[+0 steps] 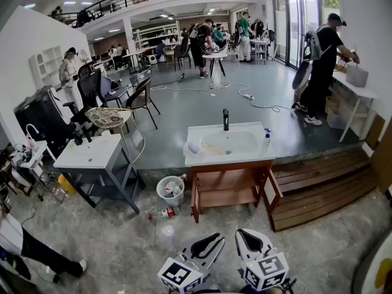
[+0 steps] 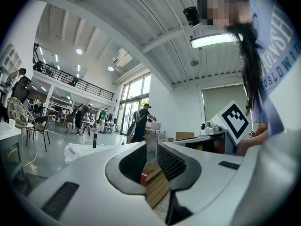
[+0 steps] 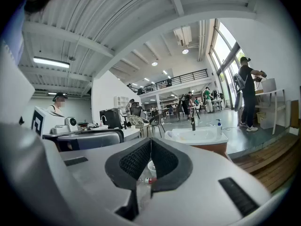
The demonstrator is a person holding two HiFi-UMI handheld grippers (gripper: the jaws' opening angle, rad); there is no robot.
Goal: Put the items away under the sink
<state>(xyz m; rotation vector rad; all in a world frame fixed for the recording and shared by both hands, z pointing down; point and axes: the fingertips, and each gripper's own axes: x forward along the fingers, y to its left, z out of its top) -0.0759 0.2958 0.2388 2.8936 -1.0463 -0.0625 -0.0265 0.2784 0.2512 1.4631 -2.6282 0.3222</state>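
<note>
Both grippers sat at bottom centre of the head view, marker cubes toward me, well short of the sink unit.

Left gripper [image 1: 211,242]: jaws a little apart in its own view, narrow gap between the ribbed pads [image 2: 136,161], nothing in it, only wooden decking [image 2: 155,187] showing through.

Right gripper [image 1: 245,237]: jaws together, tips touching, clamped on nothing. Through the notch below the tips I saw the floor.

Sink [image 1: 257,155] was mid-frame, black faucet [image 1: 225,119] upright at its back edge. Cabinet [image 1: 228,196] under it had both doors swung open and a bare wooden shelf inside.

Items I could make out:
- small bottle with red label [image 1: 164,212] lying on the floor, left of the cabinet and just below the white waste bin [image 1: 170,190]
- pump bottle [image 1: 266,138] upright on the sink's right corner
- white object [image 1: 193,147] at the basin's left end; I couldn't tell what it was

Neither gripper touched any of them. White table [image 1: 92,154] stood left of the sink, and a person [image 1: 321,66] worked at a bench at upper right.
</note>
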